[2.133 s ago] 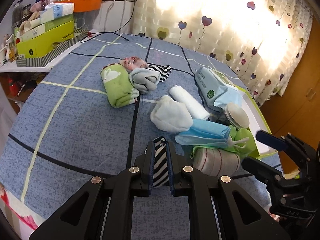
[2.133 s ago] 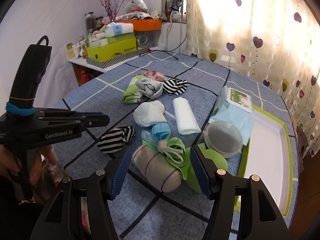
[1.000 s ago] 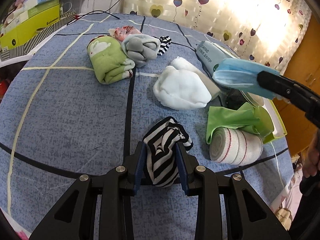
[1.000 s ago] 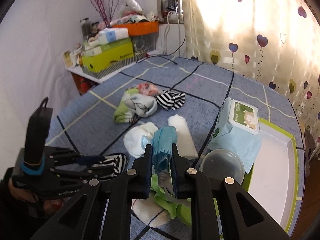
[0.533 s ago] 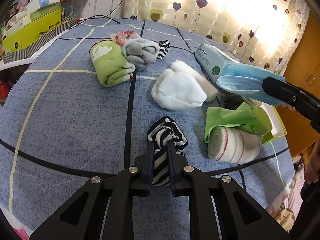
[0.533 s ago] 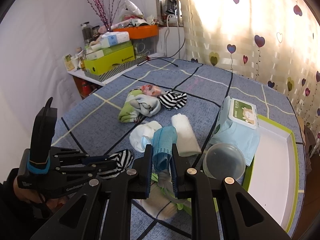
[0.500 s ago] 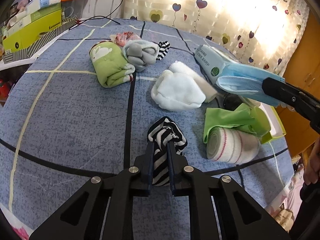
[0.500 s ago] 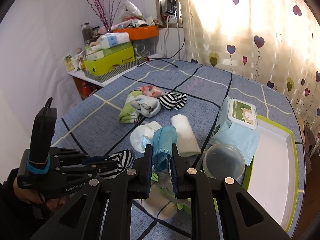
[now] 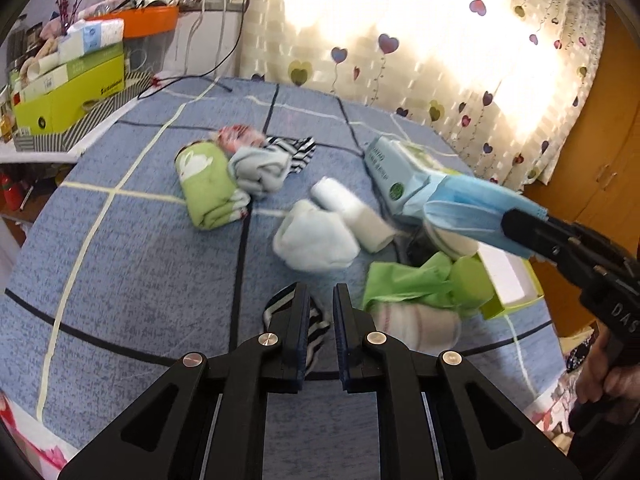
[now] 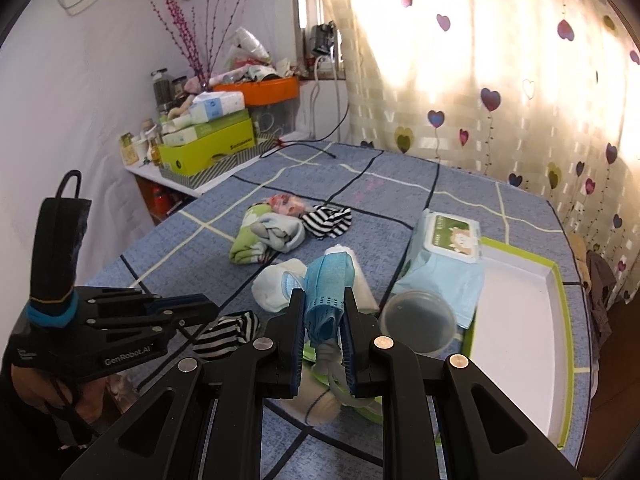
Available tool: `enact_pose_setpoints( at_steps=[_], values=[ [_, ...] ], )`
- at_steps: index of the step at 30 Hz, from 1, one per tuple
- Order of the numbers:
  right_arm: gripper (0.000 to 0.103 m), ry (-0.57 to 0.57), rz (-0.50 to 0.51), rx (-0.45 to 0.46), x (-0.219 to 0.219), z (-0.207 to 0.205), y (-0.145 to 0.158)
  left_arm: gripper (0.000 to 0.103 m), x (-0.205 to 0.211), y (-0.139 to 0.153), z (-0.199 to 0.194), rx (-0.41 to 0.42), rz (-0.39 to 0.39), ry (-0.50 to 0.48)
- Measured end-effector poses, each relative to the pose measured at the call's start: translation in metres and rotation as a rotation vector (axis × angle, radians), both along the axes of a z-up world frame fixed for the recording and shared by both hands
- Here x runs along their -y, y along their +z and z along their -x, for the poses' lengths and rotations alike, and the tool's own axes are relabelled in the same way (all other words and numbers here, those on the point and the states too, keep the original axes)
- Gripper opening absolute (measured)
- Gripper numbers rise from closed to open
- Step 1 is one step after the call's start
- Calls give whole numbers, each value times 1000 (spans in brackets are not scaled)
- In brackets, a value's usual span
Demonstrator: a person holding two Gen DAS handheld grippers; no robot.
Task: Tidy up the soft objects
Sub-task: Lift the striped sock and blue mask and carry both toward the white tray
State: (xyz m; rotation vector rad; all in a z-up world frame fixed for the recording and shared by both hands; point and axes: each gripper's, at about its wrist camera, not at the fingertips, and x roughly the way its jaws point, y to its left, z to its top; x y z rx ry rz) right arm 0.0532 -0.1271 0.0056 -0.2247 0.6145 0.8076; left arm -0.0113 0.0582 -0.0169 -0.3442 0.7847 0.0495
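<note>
My right gripper (image 10: 323, 304) is shut on a blue face mask (image 10: 328, 280) and holds it above the table; the mask (image 9: 472, 208) and that gripper (image 9: 520, 228) also show at the right of the left wrist view. My left gripper (image 9: 321, 300) stands slightly apart, raised over a black-and-white striped sock (image 9: 316, 320) that lies on the blue tablecloth, not gripped. In the right wrist view the sock (image 10: 228, 332) lies below the left gripper (image 10: 208, 312). A white sock (image 9: 316, 236), a white roll (image 9: 352, 212) and a green cloth (image 9: 416, 280) lie nearby.
A green rolled cloth (image 9: 208, 192), a grey sock (image 9: 260, 168) and another striped sock (image 10: 328, 220) lie further back. A wipes pack (image 10: 444, 252), a round lidded container (image 10: 418, 320) and a white tray with green rim (image 10: 556, 280) sit at the right. Boxes (image 10: 208, 148) stand on a side shelf.
My left gripper has opened a little, let go of the striped sock and lifted away from it. The right gripper still holds the blue mask and has risen slightly.
</note>
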Motion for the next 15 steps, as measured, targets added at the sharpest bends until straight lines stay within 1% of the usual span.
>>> enact_pose_setpoints(
  at_steps=[9,15],
  values=[
    [16,-24,-38,8,23,-3,5,12,14,18,-7,38,-29,-18],
    [16,-21,-52,1,28,-3,4,12,1,17,0,36,-51,15]
  ],
)
